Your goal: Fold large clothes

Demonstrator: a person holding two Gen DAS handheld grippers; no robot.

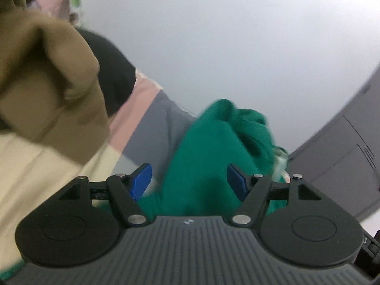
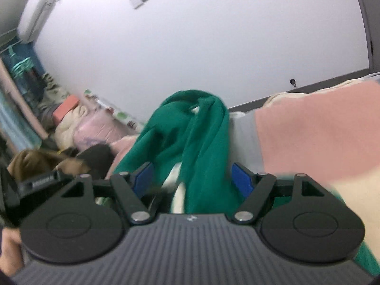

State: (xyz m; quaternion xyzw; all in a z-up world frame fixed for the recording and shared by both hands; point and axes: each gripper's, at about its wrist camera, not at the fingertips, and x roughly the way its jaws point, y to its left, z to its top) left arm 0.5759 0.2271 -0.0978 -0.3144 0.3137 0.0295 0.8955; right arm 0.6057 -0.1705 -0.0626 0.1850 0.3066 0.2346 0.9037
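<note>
1. Ridged grey plastic, the body of each tool, fills the bottom of both views, with black arms and blue pads in front.
2. On the left tool [image 1: 189, 180] the blue pads [image 1: 142, 179] stand spread apart. The green cloth garment [image 1: 209, 147] lies between them, but the pads do not press on it.
3. On the right tool [image 2: 192, 179] the blue pads [image 2: 242, 179] stand spread apart too. A long bunched fold of the green cloth garment [image 2: 190, 130] runs up between them, with a bit of white cloth showing low in the fold. The pads do not squeeze it.
4. That green garment is crumpled in a heap on the bed cover [image 1: 140, 109], which has big blocks of pink, grey and cream [image 2: 315, 128].
5. To the left in the left view, a brown cloth garment [image 1: 45, 76] lies on the bed, blurred, with a black cloth [image 1: 114, 71] just behind it.
6. In the right view, the brown garment [image 2: 30, 161] and the black cloth [image 2: 97, 154] sit at the left, near a pile of pale bedding and a small red block [image 2: 65, 110].
7. A plain white wall [image 2: 213, 35] stands behind the bed, with a white air conditioner [image 2: 35, 9] high in the corner.
8. Part of a person's hand [image 2: 9, 249] shows at the bottom left corner of the right view.
</note>
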